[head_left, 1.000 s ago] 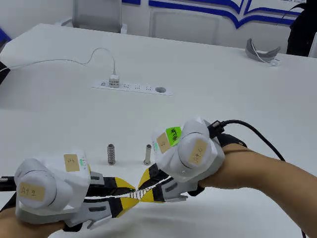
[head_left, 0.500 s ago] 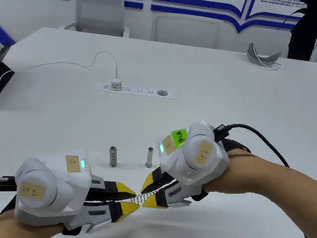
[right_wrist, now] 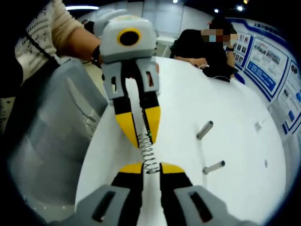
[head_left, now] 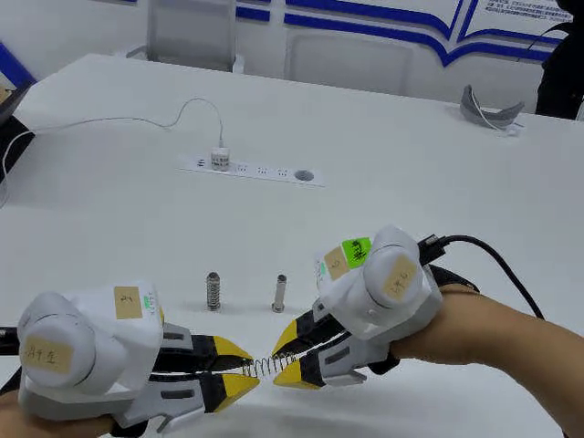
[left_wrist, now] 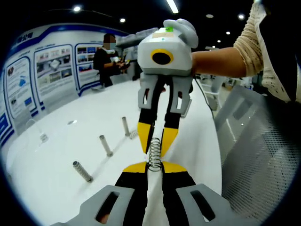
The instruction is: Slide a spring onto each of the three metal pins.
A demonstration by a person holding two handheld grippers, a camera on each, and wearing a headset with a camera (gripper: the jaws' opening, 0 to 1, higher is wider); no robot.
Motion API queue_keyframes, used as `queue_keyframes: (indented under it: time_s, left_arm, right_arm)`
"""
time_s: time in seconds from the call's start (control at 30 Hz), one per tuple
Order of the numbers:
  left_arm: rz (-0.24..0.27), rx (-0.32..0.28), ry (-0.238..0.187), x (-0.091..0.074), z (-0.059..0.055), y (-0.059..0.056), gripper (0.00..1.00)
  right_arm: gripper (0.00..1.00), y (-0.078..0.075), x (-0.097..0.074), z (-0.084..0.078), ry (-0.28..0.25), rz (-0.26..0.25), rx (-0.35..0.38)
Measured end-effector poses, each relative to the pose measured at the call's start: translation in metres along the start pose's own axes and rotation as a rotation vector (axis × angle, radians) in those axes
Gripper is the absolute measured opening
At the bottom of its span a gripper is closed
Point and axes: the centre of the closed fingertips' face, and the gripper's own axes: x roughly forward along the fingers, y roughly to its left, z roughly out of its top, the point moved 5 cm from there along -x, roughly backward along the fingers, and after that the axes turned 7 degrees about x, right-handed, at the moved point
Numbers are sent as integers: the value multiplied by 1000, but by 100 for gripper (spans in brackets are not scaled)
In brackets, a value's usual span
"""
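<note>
A small coil spring (head_left: 265, 367) spans the gap between my two grippers low over the white table (head_left: 411, 182). My left gripper (head_left: 239, 370) is shut on one end of it, and my right gripper (head_left: 287, 362) holds the other end. In the left gripper view the spring (left_wrist: 154, 151) runs from my own yellow tips up into the right gripper's tips. Behind the grippers stand a pin wearing a spring (head_left: 213, 291) and a bare pin (head_left: 279, 294). The left gripper view shows a third pin (left_wrist: 125, 126) further along the row.
A white power strip (head_left: 251, 169) with a plug and cable lies mid-table. A grey curved object (head_left: 490, 105) rests at the far right, and a chair (head_left: 192, 32) stands at the far edge. A black cable (head_left: 484, 251) trails from my right gripper. A person (left_wrist: 106, 61) stands beyond the table.
The two grippers have drawn slightly apart, so more of the spring shows between their tips. The head camera has tilted, which shifts the whole scene.
</note>
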Motion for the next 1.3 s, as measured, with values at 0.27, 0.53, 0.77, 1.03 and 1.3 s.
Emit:
queue_keyframes:
  time_s: [0.27,0.53,0.77,1.03,1.3]
  left_arm:
    - [13,-18,-14,-3,-2,2,9]
    - [20,-38,-25,-1,-4,3,9]
    - [40,-72,-39,-2,-4,6,9]
    - [71,-101,-56,-1,-6,9,9]
    - [75,-104,-52,4,-7,10,9]
  right_arm:
    - [13,1,-9,7,-102,36,92]
    - [13,3,-15,17,-155,44,115]
    - [12,2,-16,25,-182,29,113]
    - [12,-2,-15,32,-216,23,120]
    - [12,-3,-12,44,-272,32,138]
